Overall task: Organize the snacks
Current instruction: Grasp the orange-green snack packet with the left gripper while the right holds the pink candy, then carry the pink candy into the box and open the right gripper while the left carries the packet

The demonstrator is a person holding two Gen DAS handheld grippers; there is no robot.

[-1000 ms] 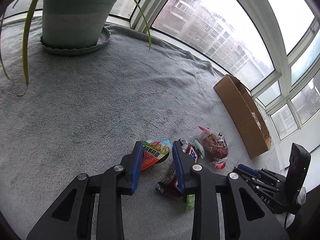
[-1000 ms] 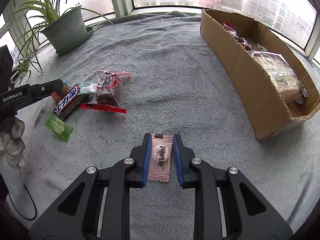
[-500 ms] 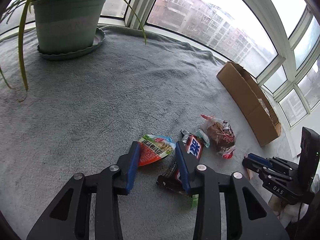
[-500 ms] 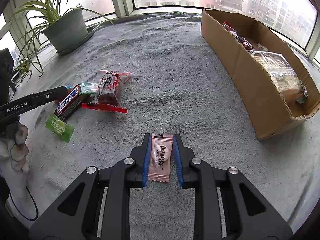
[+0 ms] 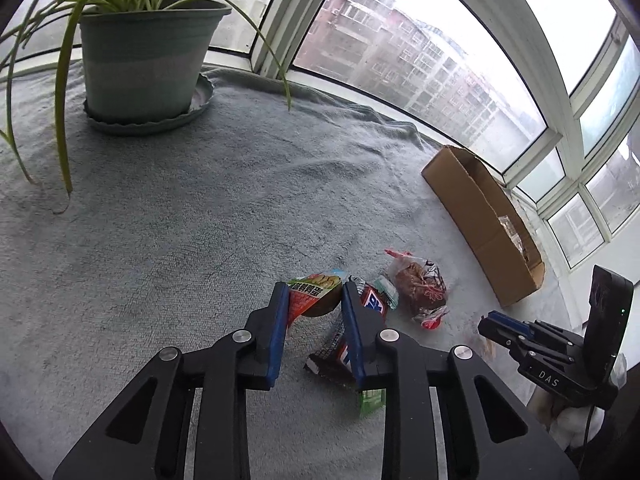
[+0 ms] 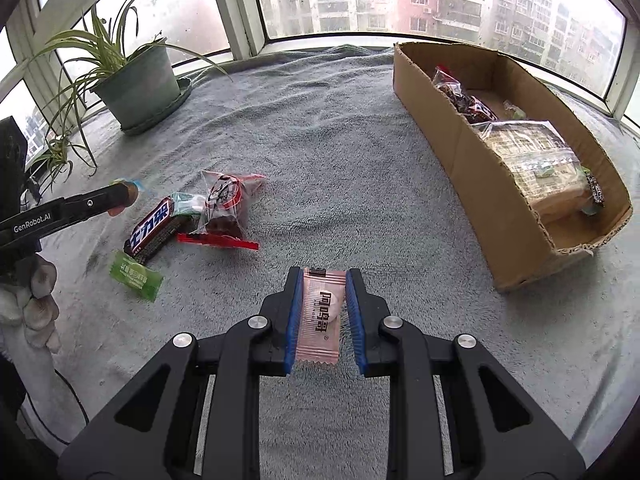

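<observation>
My left gripper (image 5: 313, 292) is closing its jaws, and a red-and-green snack packet (image 5: 316, 300) sits pinched between the blue pads at the tips. The right wrist view shows that gripper (image 6: 120, 198) reaching in from the left with the packet at its tip. My right gripper (image 6: 322, 276) is shut on a pink sweet wrapper (image 6: 320, 316), held a little above the grey blanket. A brown chocolate bar (image 6: 154, 228), a clear bag of brown snack (image 6: 224, 204) and a green sweet (image 6: 136, 276) lie together on the blanket.
An open cardboard box (image 6: 480, 168) holding several snack bags stands at the right. A potted spider plant (image 6: 138, 88) sits on a saucer at the far left by the windows. A gloved hand (image 6: 36, 304) holds the left gripper. Bare blanket lies between snacks and box.
The left jaws widened around the red-and-green packet, then came together on it. The right gripper and its pink wrapper have stayed where they were.
</observation>
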